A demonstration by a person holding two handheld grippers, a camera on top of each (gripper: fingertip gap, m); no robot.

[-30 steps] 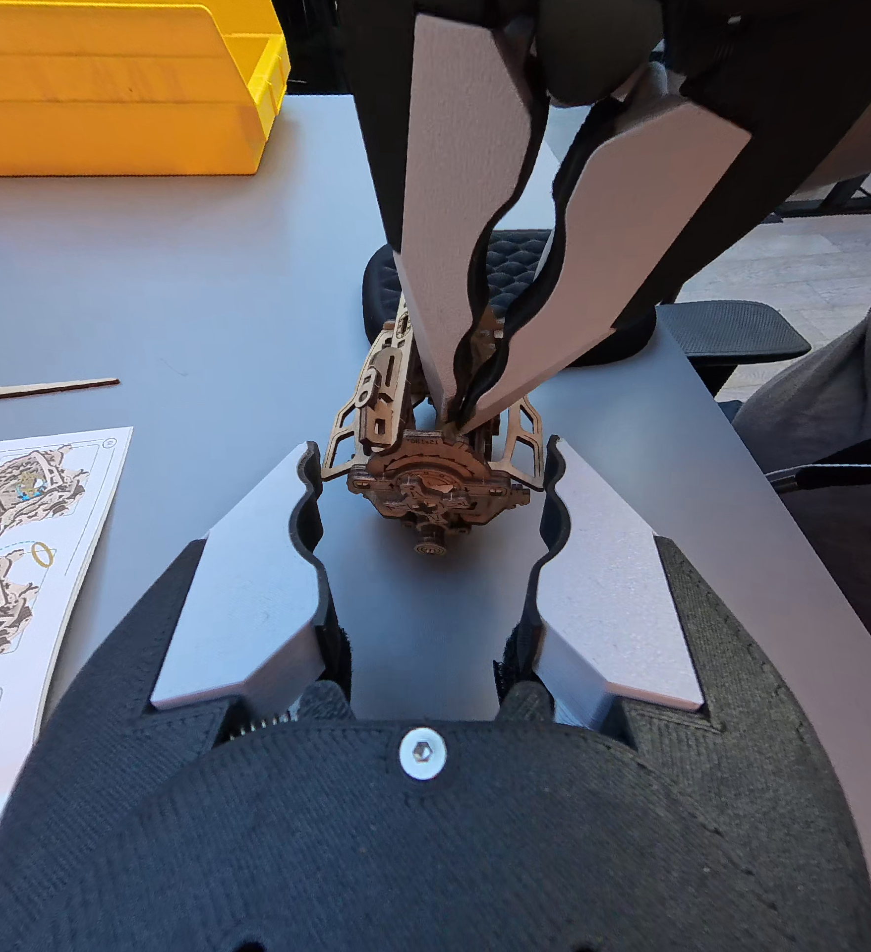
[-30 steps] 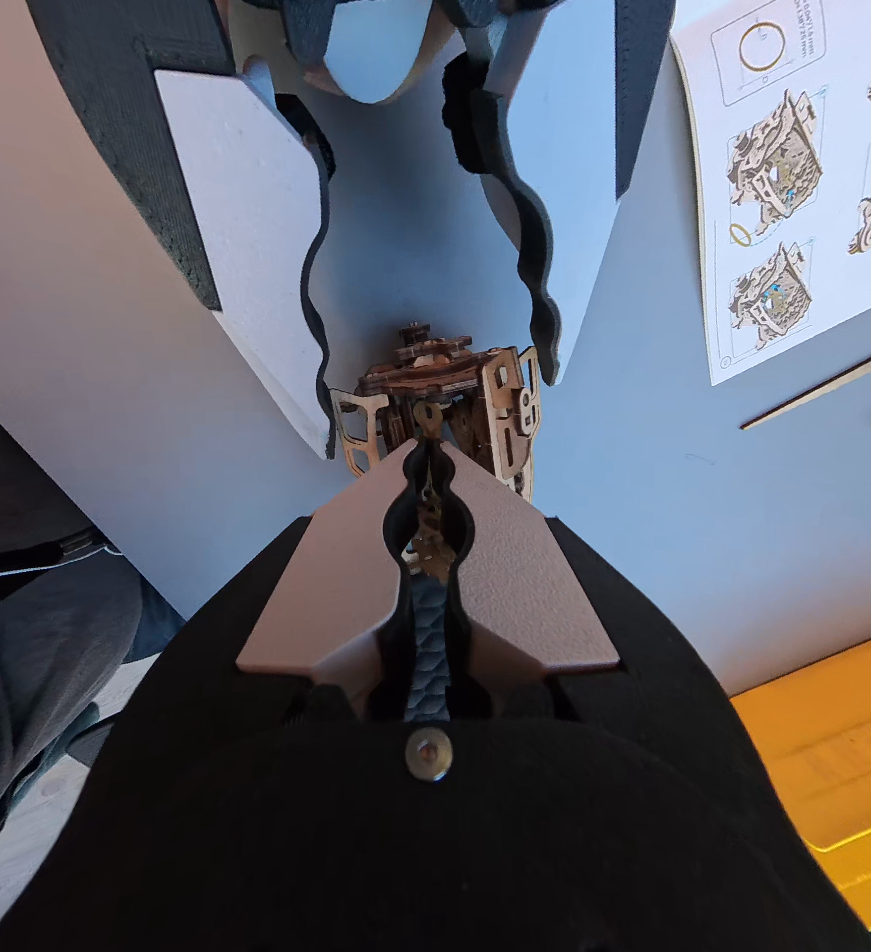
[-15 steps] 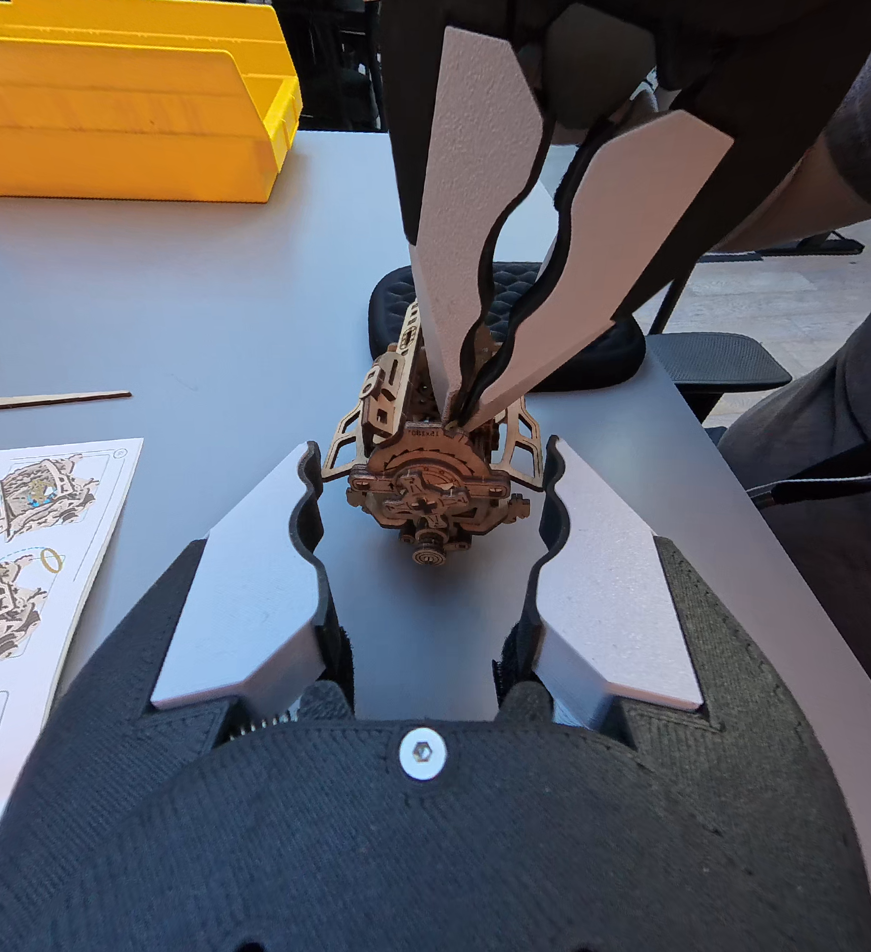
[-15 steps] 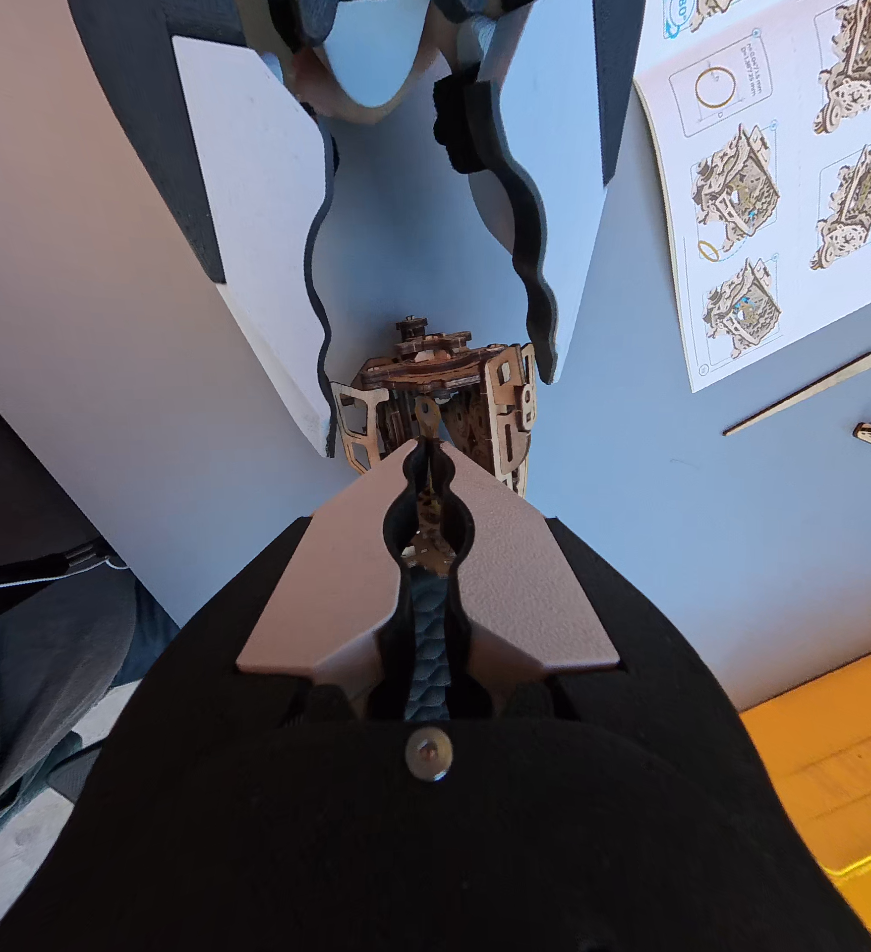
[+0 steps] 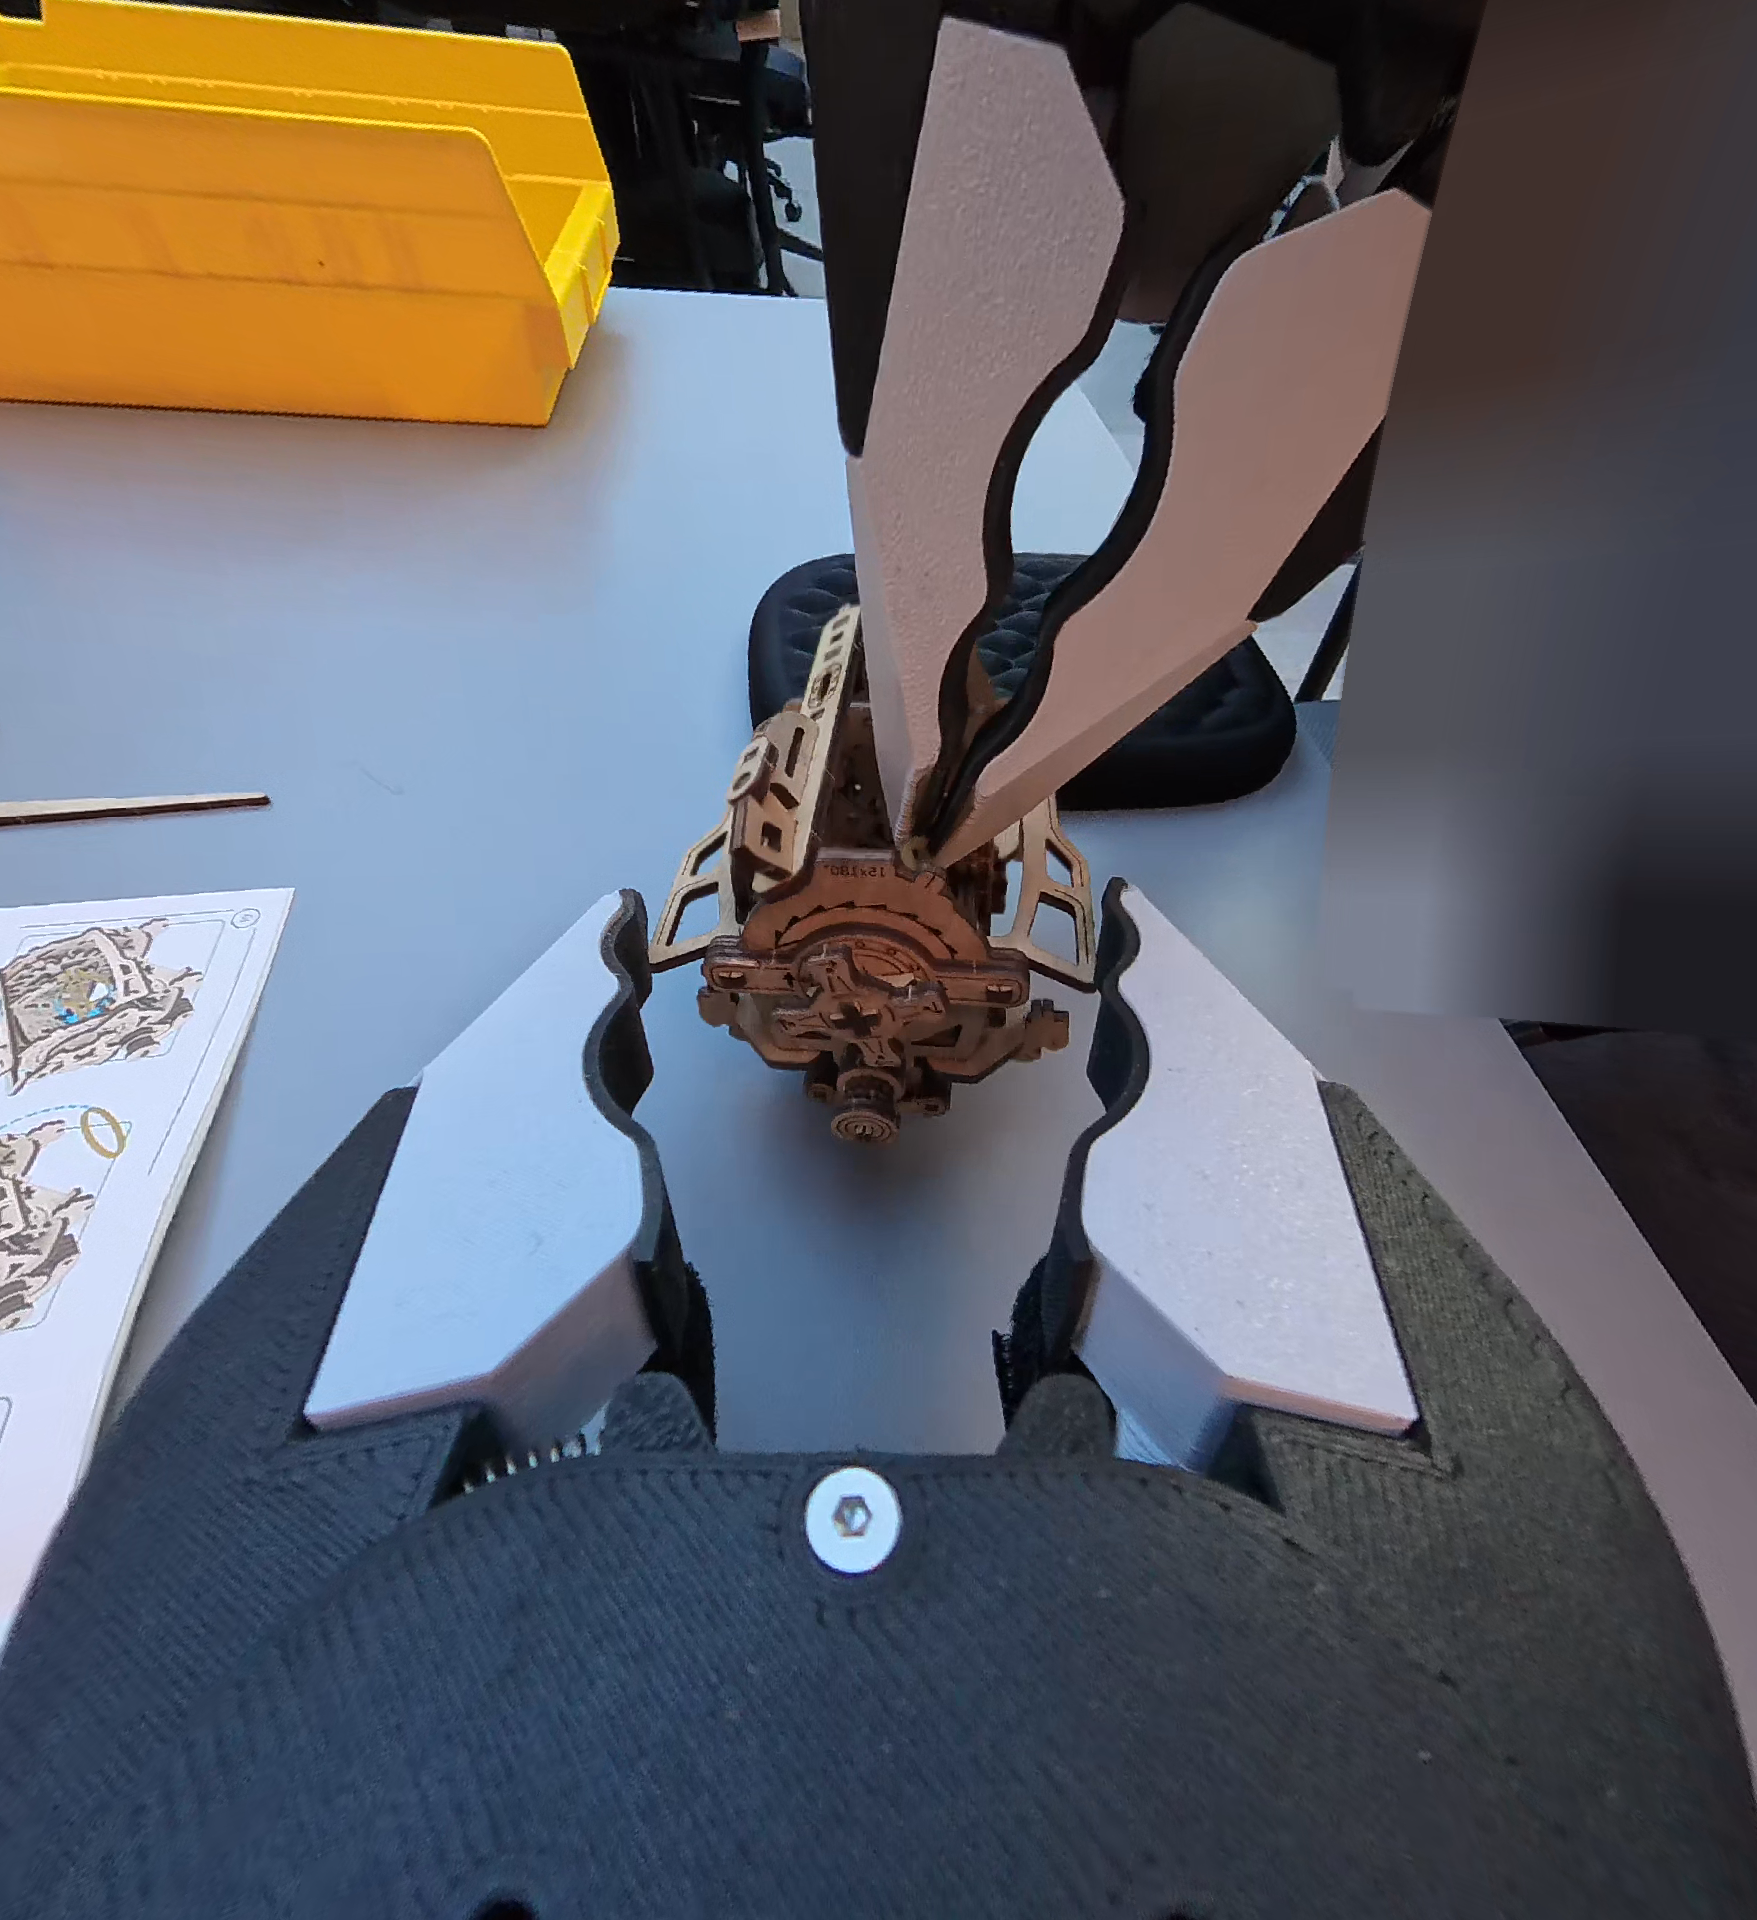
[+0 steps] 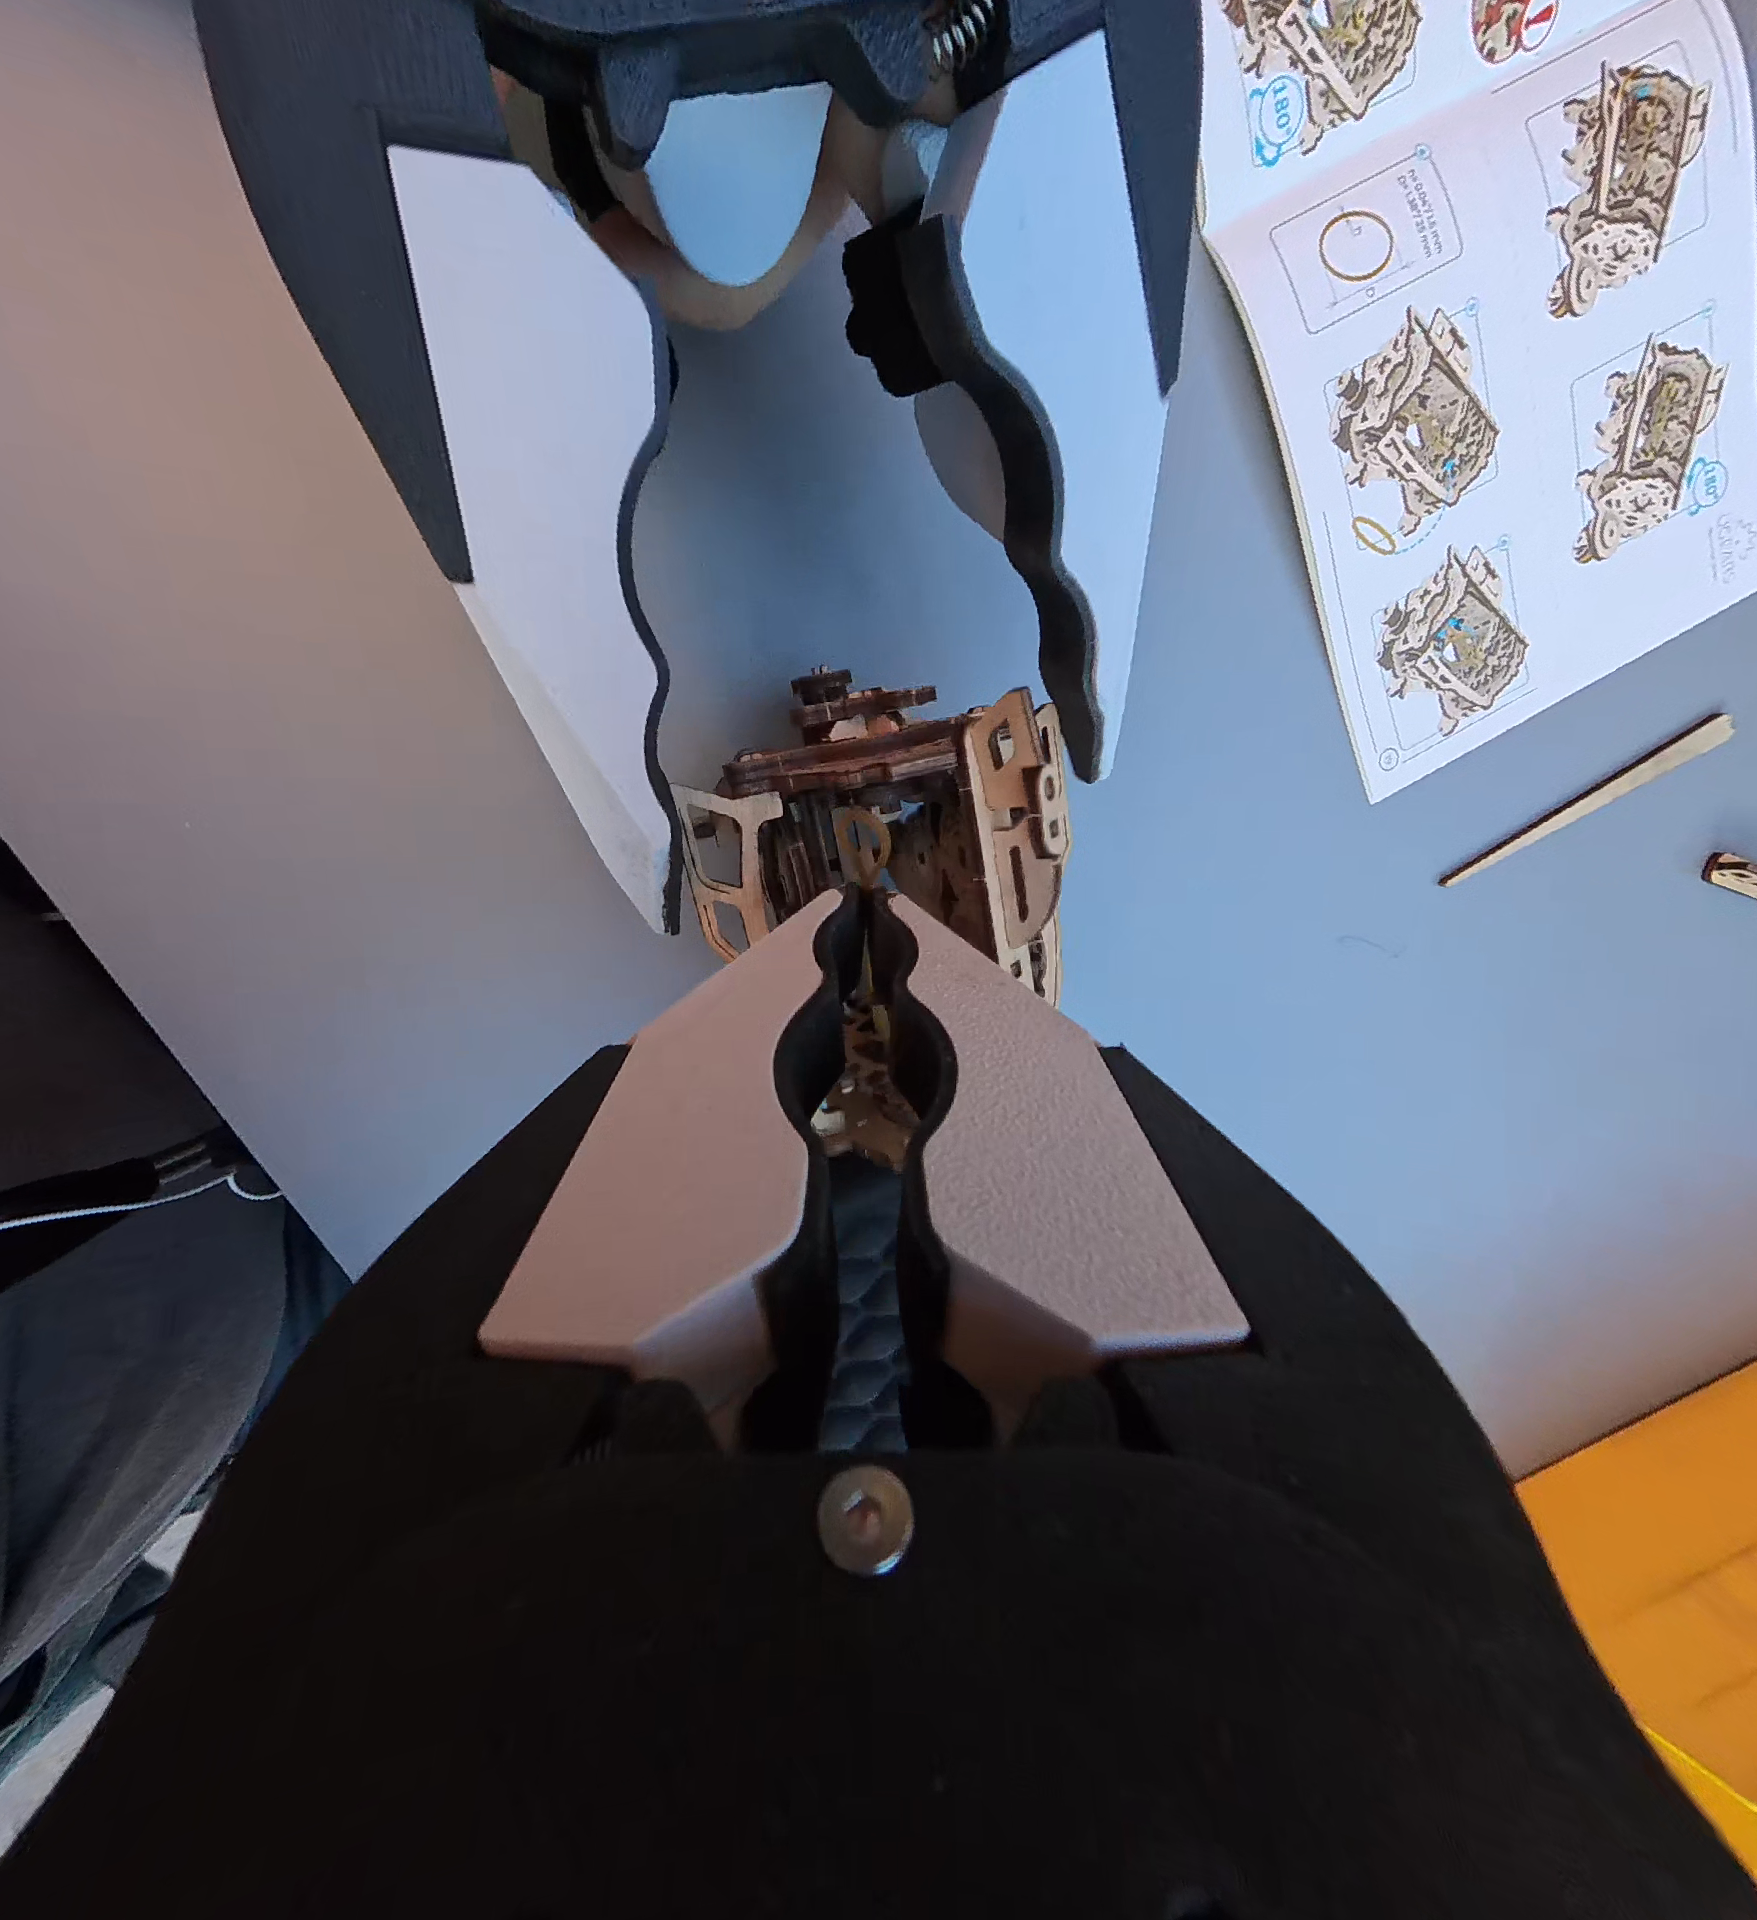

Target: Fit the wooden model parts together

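Our right gripper point(image 6: 866, 902), jaws clenched on a small loop piece point(image 6: 861, 840), points down at the wooden model point(image 5: 858, 971), which lies lengthwise just ahead of our left gripper point(image 5: 869, 961), whose jaws are released on both its sides.

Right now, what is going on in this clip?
A person works two handheld tools over a small brown wooden mechanical model standing on the grey table. The right tool is shut on a thin yellowish rubber band at the model's top. The left tool sits open, fingers flanking the model without clearly gripping it.
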